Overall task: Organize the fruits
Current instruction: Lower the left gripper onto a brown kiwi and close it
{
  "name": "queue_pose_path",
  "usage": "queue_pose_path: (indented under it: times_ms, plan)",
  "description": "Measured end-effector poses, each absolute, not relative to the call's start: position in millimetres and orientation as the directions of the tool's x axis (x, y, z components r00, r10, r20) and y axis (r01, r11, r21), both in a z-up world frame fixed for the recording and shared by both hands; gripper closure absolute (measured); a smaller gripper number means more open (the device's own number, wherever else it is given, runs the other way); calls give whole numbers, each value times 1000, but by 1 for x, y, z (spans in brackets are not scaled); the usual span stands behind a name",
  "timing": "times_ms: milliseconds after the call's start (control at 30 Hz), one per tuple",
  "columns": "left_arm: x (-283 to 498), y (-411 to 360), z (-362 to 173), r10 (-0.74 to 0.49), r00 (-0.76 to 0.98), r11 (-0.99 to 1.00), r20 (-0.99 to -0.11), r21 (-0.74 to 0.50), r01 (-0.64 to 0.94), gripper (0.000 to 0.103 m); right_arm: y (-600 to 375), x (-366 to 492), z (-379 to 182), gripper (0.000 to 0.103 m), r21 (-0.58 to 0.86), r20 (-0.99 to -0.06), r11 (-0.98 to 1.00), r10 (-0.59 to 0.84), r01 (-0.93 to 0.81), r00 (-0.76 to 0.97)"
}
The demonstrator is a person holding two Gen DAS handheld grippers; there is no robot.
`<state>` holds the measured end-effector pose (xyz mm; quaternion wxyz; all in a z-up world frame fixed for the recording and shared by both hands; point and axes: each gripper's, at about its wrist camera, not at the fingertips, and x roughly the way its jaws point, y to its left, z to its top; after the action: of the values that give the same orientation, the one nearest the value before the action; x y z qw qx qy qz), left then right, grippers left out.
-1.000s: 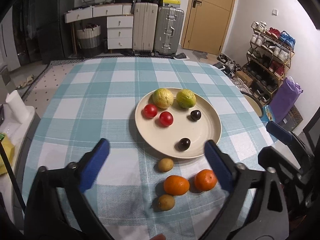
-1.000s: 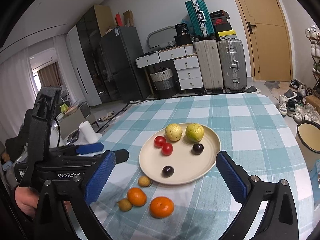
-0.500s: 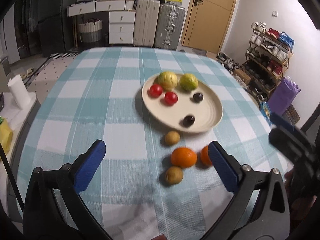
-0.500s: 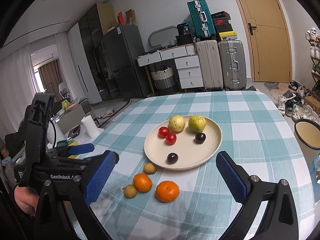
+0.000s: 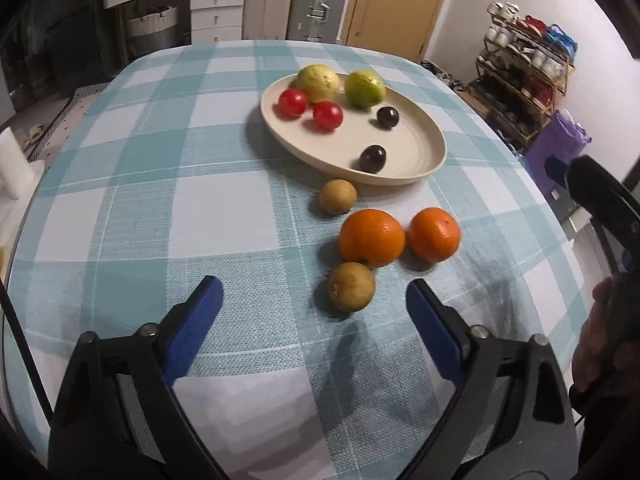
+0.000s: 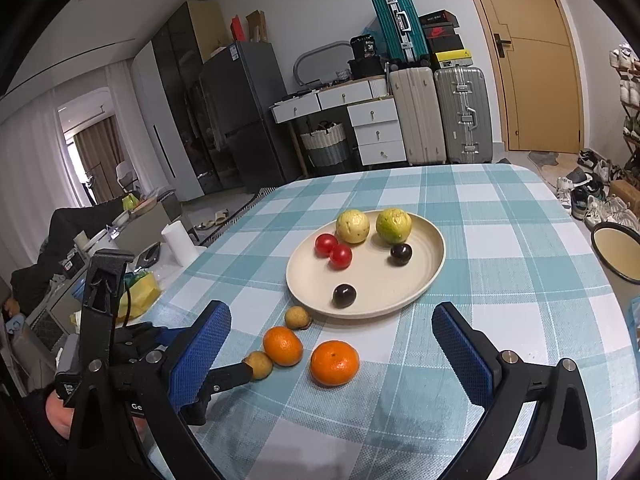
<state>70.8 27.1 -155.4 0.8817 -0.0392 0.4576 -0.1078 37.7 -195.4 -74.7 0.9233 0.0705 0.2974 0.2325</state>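
A cream plate (image 5: 416, 148) (image 6: 416, 280) holds two red tomatoes, two yellow-green guavas and two dark plums. On the cloth in front of it lie two oranges (image 5: 371, 237) (image 6: 334, 362) and two small brown fruits. The near brown fruit (image 5: 352, 286) (image 6: 259, 365) lies just ahead of my left gripper (image 5: 316, 300), which is open and empty, low over the table. My right gripper (image 6: 332, 330) is open and empty, above the oranges.
The round table wears a teal and white checked cloth (image 5: 160, 184). A paper roll (image 6: 179, 243) and a yellow bag (image 6: 140, 296) stand off its left edge. A bowl (image 6: 618, 254) sits off the right edge. Suitcases and drawers stand behind.
My left gripper has moved forward and down toward the loose fruits, so the near brown fruit now lies just ahead of its fingers. My right gripper has come slightly closer to the fruits.
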Motion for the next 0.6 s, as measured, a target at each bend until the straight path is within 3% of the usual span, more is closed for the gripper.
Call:
queue_pose_path:
  times_ms: [267,600]
  plan:
    - [77,23,-164,-290,517,956,-805,-220,193,43,-196,42,-83,0,280,-536,885,466,-373,704]
    - [79,25,-164,-336,505,941,-795,-259,219,61,-196,46,-91,0,291,-551,884,467,-365,691]
